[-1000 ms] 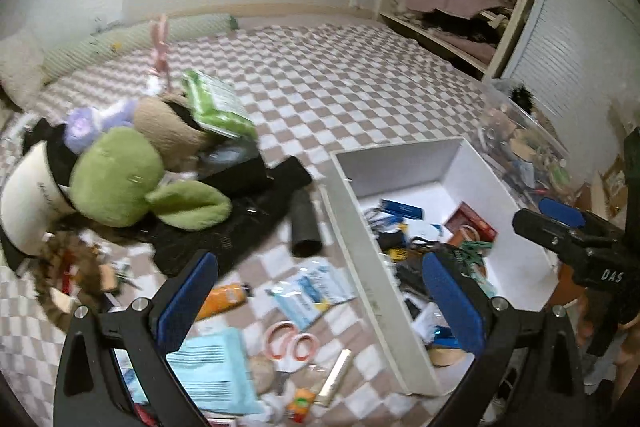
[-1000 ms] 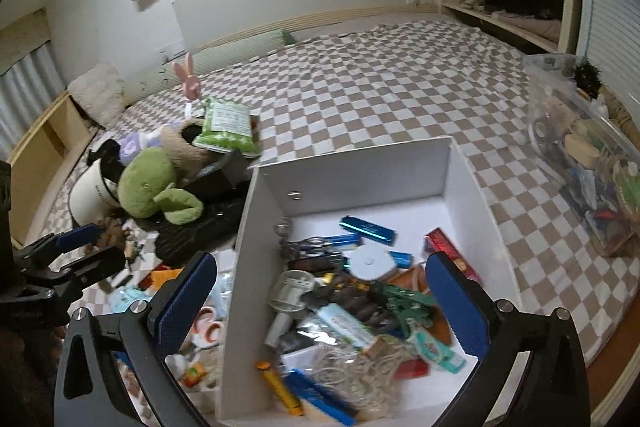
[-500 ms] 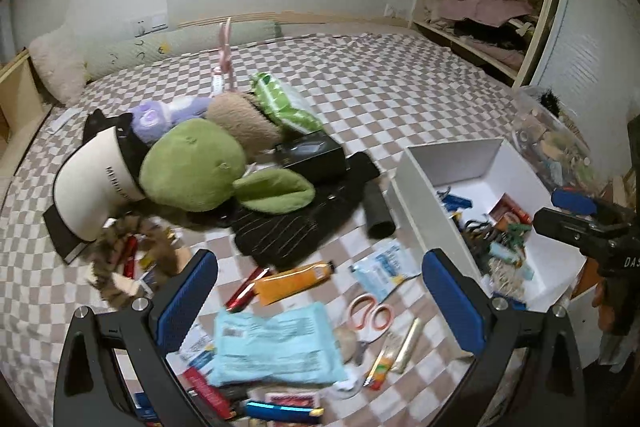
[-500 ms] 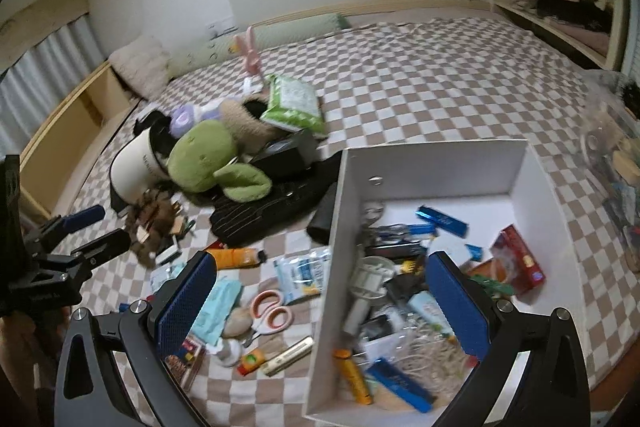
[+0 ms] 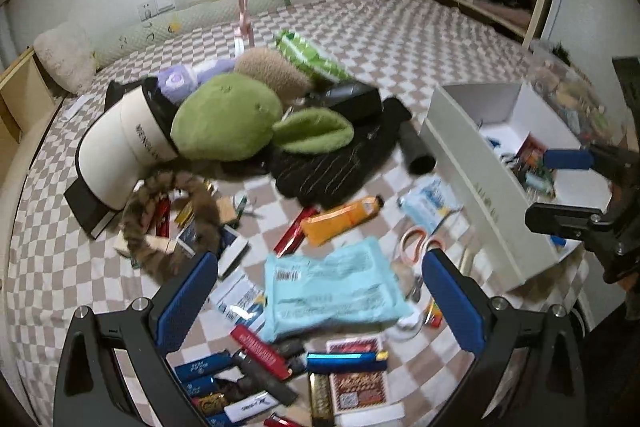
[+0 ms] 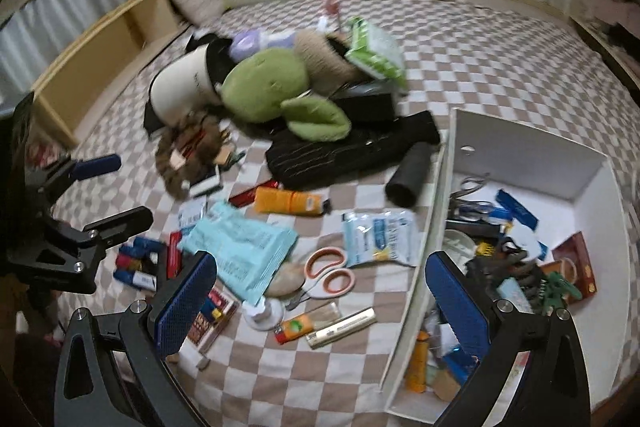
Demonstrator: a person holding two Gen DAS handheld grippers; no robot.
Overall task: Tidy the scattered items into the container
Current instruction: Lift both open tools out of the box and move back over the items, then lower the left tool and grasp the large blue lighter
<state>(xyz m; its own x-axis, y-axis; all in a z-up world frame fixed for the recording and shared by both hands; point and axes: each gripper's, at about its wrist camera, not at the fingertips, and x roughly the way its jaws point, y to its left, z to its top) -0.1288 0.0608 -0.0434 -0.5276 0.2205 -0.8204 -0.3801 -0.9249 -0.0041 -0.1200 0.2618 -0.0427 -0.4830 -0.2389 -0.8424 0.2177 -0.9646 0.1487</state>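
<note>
Hovering wide apart, both tools [image 5: 320, 301] [image 6: 320, 301] flank the white box's [image 6: 416, 263] wall.

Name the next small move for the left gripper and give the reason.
Probably lower the left gripper onto the teal pouch and close on it. Both grippers are open and hold nothing, the pouch lies flat right between the left fingers, and it is still on the bed outside the white box.
</note>
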